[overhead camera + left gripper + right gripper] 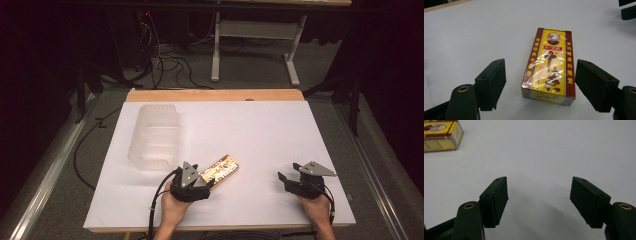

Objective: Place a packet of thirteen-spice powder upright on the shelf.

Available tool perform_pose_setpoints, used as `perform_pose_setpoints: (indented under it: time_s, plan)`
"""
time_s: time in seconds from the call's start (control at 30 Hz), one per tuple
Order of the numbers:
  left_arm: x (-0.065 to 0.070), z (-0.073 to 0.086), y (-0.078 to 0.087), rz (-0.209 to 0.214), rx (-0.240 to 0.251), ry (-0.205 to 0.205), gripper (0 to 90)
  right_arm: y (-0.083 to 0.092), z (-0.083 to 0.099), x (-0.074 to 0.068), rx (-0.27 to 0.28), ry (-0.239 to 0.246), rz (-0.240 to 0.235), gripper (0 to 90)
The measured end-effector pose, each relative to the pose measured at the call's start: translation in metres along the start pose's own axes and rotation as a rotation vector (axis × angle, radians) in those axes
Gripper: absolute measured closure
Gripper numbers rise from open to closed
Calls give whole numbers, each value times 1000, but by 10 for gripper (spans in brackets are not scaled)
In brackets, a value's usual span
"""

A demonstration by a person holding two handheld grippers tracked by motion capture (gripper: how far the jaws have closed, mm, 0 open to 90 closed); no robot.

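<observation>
Near the front edge of the white table (pixel 260 130), the yellow-and-brown box (pixel 549 66) lies flat, wrapped in clear film, printed face up. Left gripper (pixel 203 181) sits at the box's near end: jaws apart, one on each side of the box, pads not touching it. Clear plastic bin (pixel 155 135) stands just beyond and left of the box. Right gripper (pixel 286 178) rests well to the right of the box, jaws spread wide with only bare table between them.

Yellow box (pixel 549 67) between parted jaws
</observation>
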State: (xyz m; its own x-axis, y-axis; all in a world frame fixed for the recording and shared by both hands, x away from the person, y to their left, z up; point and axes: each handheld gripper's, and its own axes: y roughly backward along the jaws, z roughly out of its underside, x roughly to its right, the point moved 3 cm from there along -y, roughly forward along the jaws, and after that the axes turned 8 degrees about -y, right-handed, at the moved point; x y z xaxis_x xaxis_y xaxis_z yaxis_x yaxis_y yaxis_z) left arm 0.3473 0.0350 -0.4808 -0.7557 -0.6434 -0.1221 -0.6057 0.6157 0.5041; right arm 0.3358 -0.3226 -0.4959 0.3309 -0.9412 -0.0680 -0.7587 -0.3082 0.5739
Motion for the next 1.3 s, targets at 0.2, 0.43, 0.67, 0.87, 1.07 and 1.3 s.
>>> perform_pose_setpoints:
  time_s: [0.2, 0.43, 0.67, 0.87, 1.07, 1.3]
  plan:
    - [4, -8, -4, 12, -36, 1, 253, 0, 0, 0, -1, 0, 1, 310]
    - [9, -18, -12, 37, -72, -22, 233, 0, 0, 0, 1, -2, -2, 308]
    - [12, -25, -21, 52, -118, -35, 200, 1, 0, 0, 5, -7, -4, 307]
    - [12, -36, -30, 80, -150, -39, 157, 1, 0, 0, 6, -4, -6, 306]
    - [13, -42, -39, 86, -187, -65, 156, 0, 0, 0, 0, 3, -4, 306]
    - [13, -54, -55, 102, -244, -79, 178, 1, 0, 0, 11, -1, -7, 306]
